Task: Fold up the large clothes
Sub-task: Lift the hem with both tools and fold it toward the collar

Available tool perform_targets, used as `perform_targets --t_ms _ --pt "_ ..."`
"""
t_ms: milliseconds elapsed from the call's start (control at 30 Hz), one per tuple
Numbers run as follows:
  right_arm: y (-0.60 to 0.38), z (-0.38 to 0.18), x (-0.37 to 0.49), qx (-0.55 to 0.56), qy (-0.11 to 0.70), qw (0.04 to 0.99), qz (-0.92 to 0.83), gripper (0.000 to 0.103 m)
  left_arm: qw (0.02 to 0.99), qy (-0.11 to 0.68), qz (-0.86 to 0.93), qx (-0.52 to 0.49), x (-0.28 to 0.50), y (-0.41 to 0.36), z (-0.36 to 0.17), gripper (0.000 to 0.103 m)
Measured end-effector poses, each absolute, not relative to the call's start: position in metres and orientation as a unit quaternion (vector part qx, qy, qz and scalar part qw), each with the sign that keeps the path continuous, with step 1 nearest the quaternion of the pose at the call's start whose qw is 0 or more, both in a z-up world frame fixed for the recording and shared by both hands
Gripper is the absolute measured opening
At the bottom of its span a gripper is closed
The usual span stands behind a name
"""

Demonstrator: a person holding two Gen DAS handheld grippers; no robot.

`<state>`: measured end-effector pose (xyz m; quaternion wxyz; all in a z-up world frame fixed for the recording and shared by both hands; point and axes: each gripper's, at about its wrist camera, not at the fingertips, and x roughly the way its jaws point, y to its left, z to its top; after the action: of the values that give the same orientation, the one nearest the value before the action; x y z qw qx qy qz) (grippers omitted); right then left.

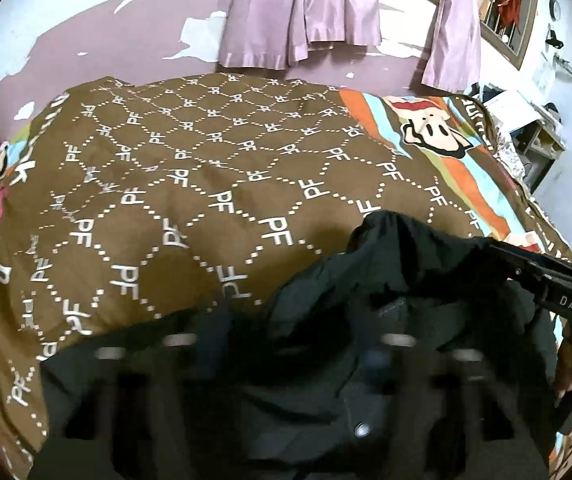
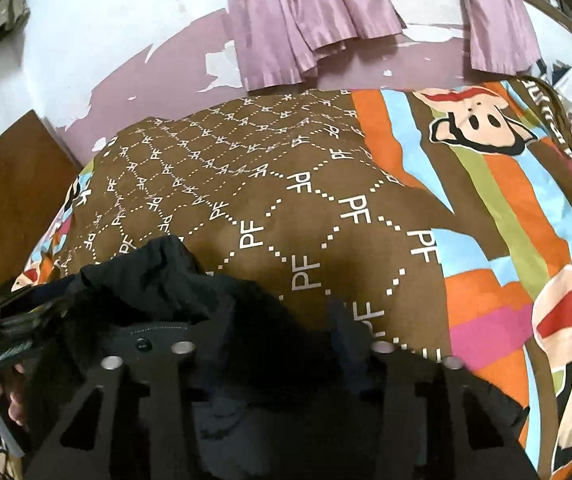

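Observation:
A black jacket [image 1: 386, 292] with snap buttons lies bunched at the near edge of a bed with a brown "PF" patterned cover [image 1: 206, 184]. My left gripper [image 1: 282, 360] hangs over the jacket, blurred by motion, its jaws wide apart with nothing between them. The right gripper shows at the right edge of the left wrist view [image 1: 558, 292]. In the right wrist view the jacket [image 2: 158, 292] fills the lower left. My right gripper [image 2: 282, 356] is open above it. The left gripper shows at the left edge [image 2: 18, 320].
The bed cover [image 2: 366, 220] has coloured stripes and cartoon monkey faces [image 2: 482, 124] at the right. A peeling pink wall with hanging lilac curtains [image 1: 302, 12] stands behind the bed. A wooden board [image 2: 14, 184] is at the left, shelves [image 1: 534, 132] at the right.

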<state>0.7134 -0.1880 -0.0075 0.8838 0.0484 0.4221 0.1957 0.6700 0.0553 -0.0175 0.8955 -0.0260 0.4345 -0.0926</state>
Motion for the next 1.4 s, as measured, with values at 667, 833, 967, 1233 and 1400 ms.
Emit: perform_targets --t_ms 667,833,967,1233,1400 --pt "-0.214 -0.030 0.585 -0.078 0.431 0.852 0.286 0.007 0.884 0.439 -0.124 0.106 0.550 0.061 -0.036 0.003" --pt "-0.209 -0.072 0.589 -0.088 0.470 0.836 0.270 0.007 0.864 0.470 -0.118 0.134 0.556 0.053 -0.080 0.003" --pt "-0.218 -0.076 0.594 -0.059 0.471 0.836 0.275 0.007 0.866 0.471 -0.119 0.120 0.562 0.054 -0.087 0.003" --pt "-0.242 -0.041 0.579 0.003 0.444 0.842 0.307 0.033 0.896 0.419 -0.138 0.055 0.537 0.082 -0.053 0.041" --pt "-0.249 0.002 0.576 0.044 0.382 0.868 0.314 0.034 0.922 0.354 -0.154 0.014 0.522 0.089 -0.014 0.044"
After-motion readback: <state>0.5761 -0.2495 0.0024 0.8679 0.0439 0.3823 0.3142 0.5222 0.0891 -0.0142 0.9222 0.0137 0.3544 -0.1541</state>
